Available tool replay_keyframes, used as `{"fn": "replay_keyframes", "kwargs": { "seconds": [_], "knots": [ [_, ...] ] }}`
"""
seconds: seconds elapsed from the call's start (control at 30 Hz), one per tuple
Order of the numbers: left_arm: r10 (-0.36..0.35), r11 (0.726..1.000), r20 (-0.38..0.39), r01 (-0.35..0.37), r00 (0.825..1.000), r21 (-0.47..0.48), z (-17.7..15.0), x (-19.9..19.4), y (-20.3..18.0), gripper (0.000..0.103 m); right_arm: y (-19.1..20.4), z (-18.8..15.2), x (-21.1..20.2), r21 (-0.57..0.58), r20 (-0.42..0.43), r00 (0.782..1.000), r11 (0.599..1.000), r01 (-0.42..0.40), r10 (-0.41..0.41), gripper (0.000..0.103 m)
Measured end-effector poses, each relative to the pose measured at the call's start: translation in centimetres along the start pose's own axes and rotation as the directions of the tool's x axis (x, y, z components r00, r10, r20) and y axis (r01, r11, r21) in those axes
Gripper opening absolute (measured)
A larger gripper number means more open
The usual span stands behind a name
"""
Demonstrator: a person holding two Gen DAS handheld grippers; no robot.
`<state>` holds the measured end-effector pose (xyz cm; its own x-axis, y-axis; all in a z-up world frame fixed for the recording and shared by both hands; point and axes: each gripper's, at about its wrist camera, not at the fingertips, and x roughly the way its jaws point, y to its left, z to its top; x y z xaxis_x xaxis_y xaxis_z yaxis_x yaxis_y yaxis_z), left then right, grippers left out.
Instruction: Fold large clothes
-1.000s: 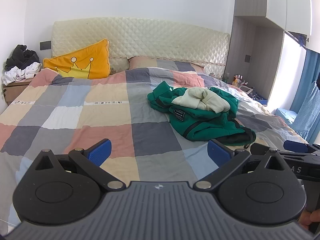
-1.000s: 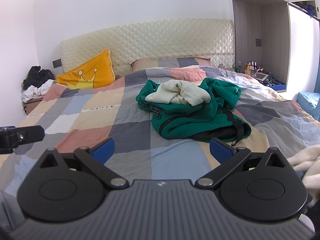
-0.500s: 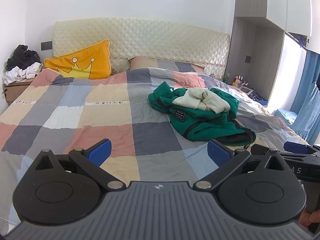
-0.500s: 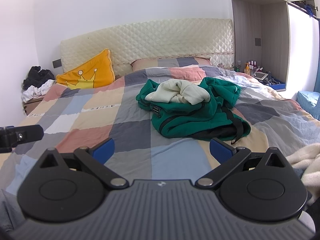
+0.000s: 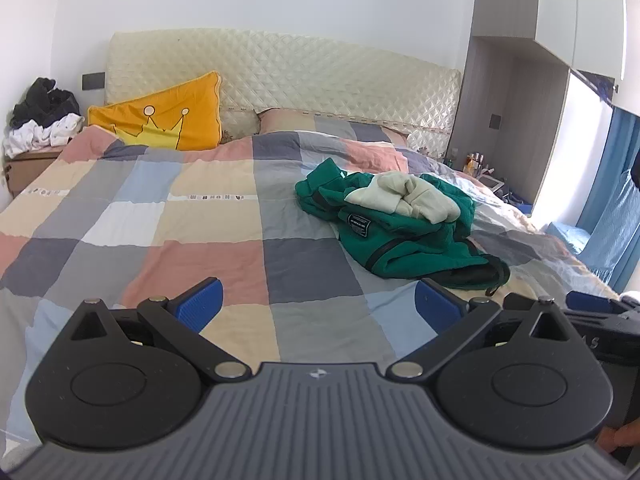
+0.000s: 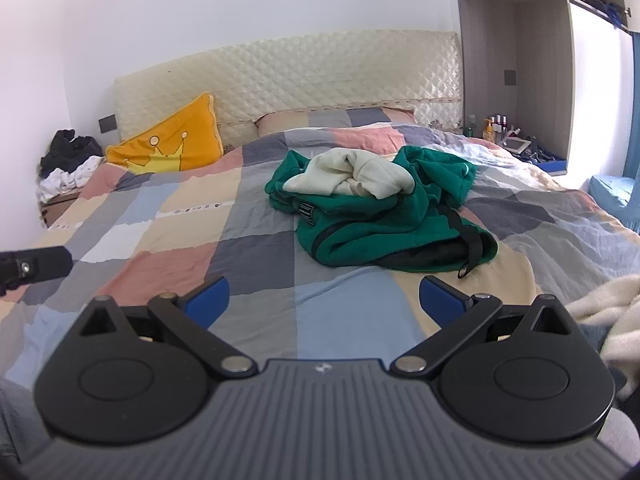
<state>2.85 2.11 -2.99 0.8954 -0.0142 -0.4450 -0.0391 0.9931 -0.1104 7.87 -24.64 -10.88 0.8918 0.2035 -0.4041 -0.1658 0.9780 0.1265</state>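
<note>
Left wrist view puts the green jacket (image 5: 404, 236) ahead and off to the right of the left gripper (image 5: 318, 304), well apart, crumpled on the bed (image 5: 160, 216) with a cream garment (image 5: 404, 196) bunched on top; right wrist view has the same heap pretty much dead ahead of the right gripper (image 6: 324, 294), so the right looks nearer; both grippers are spread wide, holding nothing; the heap seems to run longest from the headboard end toward the near right.
</note>
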Motion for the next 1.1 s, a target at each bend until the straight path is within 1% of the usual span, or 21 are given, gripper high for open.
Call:
{"fn": "replay_keyframes", "kwargs": {
  "seconds": [0.1, 0.23, 0.33, 0.4, 0.5, 0.53, 0.63, 0.77, 0.87, 1.0, 1.1],
  "knots": [
    [-0.011, 1.0, -0.008, 0.011, 1.0, -0.013, -0.2, 0.8, 0.3, 0.103, -0.3, -0.2, 0.9, 0.012, -0.006, 1.0, 1.0, 0.01, -0.01, 0.103],
    [-0.019, 1.0, -0.027, 0.018, 0.999, -0.018, -0.3, 2.5, 0.5, 0.103, -1.2, -0.4, 2.4, 0.035, -0.029, 1.0, 0.999, -0.002, 0.003, 0.103],
    [-0.031, 0.999, -0.038, 0.031, 0.999, -0.019, 0.3, 3.8, 0.5, 0.103, -2.2, 0.1, 3.2, 0.079, -0.034, 0.999, 0.997, -0.019, 0.022, 0.103],
    [-0.041, 0.999, -0.042, 0.04, 0.998, -0.023, 1.0, 4.8, 0.3, 0.103, -2.6, 0.7, 3.8, 0.093, -0.035, 0.999, 0.996, -0.011, 0.014, 0.103],
    [-0.054, 0.998, -0.041, 0.053, 0.998, -0.022, 2.3, 6.2, -0.1, 0.103, -2.9, 2.0, 4.9, 0.1, -0.029, 0.999, 0.995, -0.013, 0.016, 0.103],
    [-0.046, 0.999, -0.048, 0.046, 0.998, -0.02, 2.9, 6.8, -0.3, 0.103, -3.0, 2.6, 5.3, 0.098, -0.027, 1.0, 0.995, -0.013, 0.016, 0.103],
    [-0.029, 1.0, -0.036, 0.029, 0.999, 0.003, 4.6, 8.1, -1.2, 0.103, -3.5, 4.5, 6.3, 0.099, -0.019, 1.0, 0.995, -0.005, 0.007, 0.103],
    [-0.069, 0.998, -0.038, 0.068, 0.997, -0.015, 7.1, 10.0, -1.9, 0.103, -4.5, 7.3, 7.5, 0.137, 0.006, 1.0, 0.99, -0.014, 0.013, 0.103],
    [-0.071, 0.997, -0.035, 0.071, 0.997, -0.014, 9.0, 11.6, -2.4, 0.103, -5.1, 9.3, 8.8, 0.148, 0.018, 1.0, 0.989, -0.01, 0.007, 0.103],
    [-0.084, 0.996, -0.037, 0.084, 0.996, -0.018, 11.1, 14.5, -3.1, 0.103, -5.7, 11.3, 11.5, 0.15, 0.012, 1.0, 0.989, 0.004, -0.006, 0.103],
    [-0.1, 0.995, -0.057, 0.098, 0.993, -0.028, 12.6, 17.9, -3.4, 0.103, -6.6, 12.2, 14.2, 0.165, -0.006, 1.0, 0.986, 0.031, -0.03, 0.103]
  ]
}}
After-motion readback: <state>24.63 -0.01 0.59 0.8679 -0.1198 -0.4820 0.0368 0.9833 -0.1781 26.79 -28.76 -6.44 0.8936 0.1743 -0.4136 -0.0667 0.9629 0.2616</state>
